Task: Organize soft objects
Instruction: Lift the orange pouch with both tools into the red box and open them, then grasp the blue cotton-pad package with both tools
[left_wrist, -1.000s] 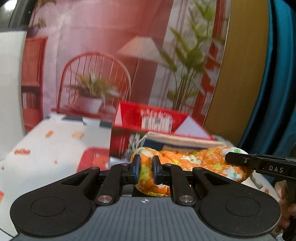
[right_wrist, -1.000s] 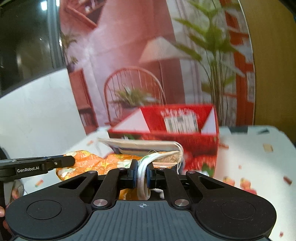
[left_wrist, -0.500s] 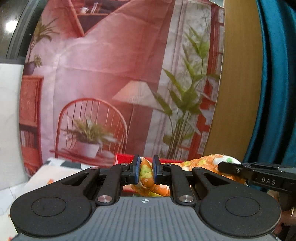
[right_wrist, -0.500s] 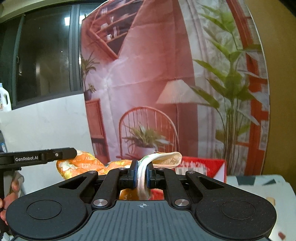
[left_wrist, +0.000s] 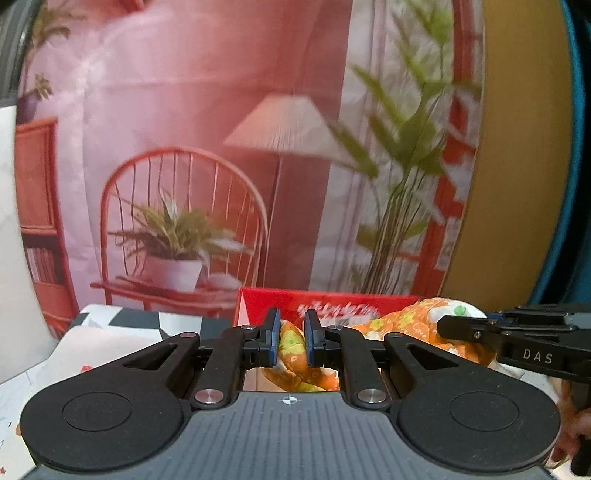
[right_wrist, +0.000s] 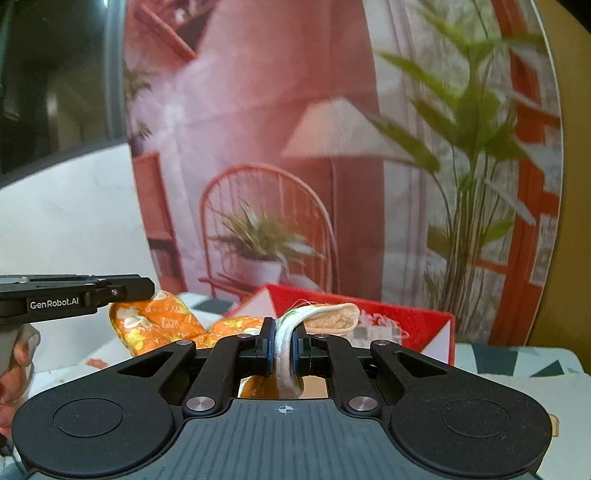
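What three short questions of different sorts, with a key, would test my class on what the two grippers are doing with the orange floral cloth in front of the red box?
1. True or false: the left gripper is open and holds nothing.
2. Multiple choice: where is the red box relative to the orange floral cloth? A) behind it B) on top of it C) inside it
3. Fill in: the right gripper pinches the cloth's ____ edge.

Key
1. False: its jaws are closed on a fold of the cloth.
2. A.
3. White: a pale trimmed edge sits between the jaws.
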